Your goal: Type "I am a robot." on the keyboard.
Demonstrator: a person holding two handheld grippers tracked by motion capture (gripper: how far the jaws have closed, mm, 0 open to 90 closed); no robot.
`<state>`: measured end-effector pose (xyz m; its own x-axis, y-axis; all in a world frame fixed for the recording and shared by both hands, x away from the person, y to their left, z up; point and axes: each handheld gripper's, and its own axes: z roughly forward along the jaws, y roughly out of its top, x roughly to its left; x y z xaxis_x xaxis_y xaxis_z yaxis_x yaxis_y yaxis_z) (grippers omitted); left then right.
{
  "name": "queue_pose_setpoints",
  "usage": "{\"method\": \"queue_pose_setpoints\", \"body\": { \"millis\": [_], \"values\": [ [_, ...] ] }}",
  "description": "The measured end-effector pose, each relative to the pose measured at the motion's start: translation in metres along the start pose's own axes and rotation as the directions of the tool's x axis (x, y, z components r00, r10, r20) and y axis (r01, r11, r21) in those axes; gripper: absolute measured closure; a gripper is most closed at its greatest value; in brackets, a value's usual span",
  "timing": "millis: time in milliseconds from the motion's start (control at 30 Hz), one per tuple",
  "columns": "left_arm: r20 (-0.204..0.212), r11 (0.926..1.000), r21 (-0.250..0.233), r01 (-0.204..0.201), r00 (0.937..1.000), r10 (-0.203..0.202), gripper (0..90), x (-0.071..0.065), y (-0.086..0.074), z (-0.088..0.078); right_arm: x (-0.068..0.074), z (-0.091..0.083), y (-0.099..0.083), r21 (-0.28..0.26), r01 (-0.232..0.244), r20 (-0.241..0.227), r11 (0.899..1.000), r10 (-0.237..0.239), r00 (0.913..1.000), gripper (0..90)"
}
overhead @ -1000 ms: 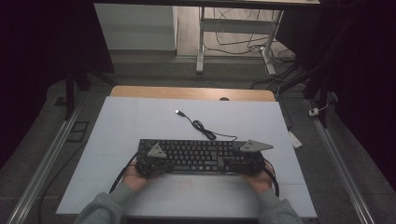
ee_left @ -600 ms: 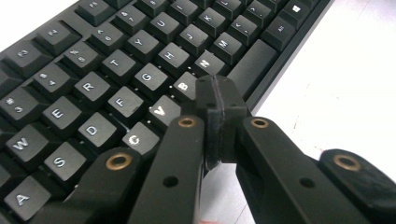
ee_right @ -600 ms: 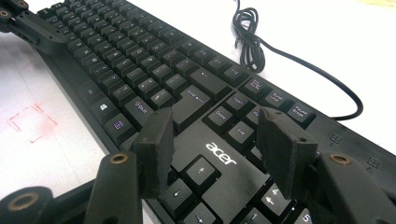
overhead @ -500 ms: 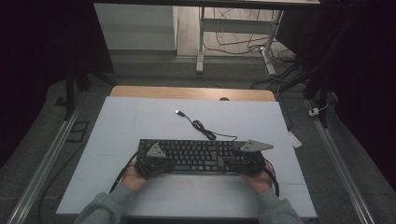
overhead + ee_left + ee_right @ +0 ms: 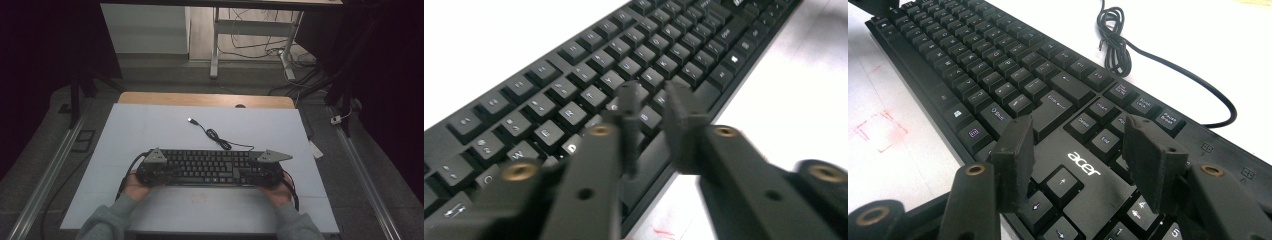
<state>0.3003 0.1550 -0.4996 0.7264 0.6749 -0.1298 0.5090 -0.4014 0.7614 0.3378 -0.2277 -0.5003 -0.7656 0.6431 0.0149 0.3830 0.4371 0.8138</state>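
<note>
Grey sleeves and my two hands enter at the near edge of the white table (image 5: 150, 125). Left claw (image 5: 172, 173): at the keyboard's left end, its jaws have just been opening and now stand slightly apart above the letter keys, nothing between them. Right claw (image 5: 245, 172): at the keyboard's right end, jaws parted wide over the arrow-key block, pads pressing on nothing I can see. Black keyboard (image 5: 210, 165): lying flat across the near half of the table, long side toward me, brand lettering (image 5: 1083, 163) legible above the arrow keys. Black cable (image 5: 217, 139): runs from the keyboard's far edge, loosely coiled, ending at a plug (image 5: 190, 120) farther out.
</note>
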Motion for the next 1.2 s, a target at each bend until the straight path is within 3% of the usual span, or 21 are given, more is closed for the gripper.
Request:
{"method": "queue_pose_setpoints", "body": {
  "millis": [167,333,1200],
  "values": [
    [-0.017,0.9994,-0.015,0.033,0.9993,-0.033,52.4,0.004,0.000,-0.003,0.000,0.000,0.000,0.002,0.001,0.004,1.000,-0.001,1.0000,46.9],
    [-0.030,0.9983,-0.020,0.055,0.9980,-0.056,46.1,0.009,0.000,-0.006,-0.001,0.000,0.000,0.003,-0.002,0.003,1.000,0.002,1.0000,46.8],
    [-0.097,0.9905,-0.046,0.130,0.9863,-0.134,41.6,0.034,-0.005,-0.018,-0.002,0.000,-0.001,0.007,-0.008,0.005,1.000,0.008,1.0000,46.7]
  ]
}}
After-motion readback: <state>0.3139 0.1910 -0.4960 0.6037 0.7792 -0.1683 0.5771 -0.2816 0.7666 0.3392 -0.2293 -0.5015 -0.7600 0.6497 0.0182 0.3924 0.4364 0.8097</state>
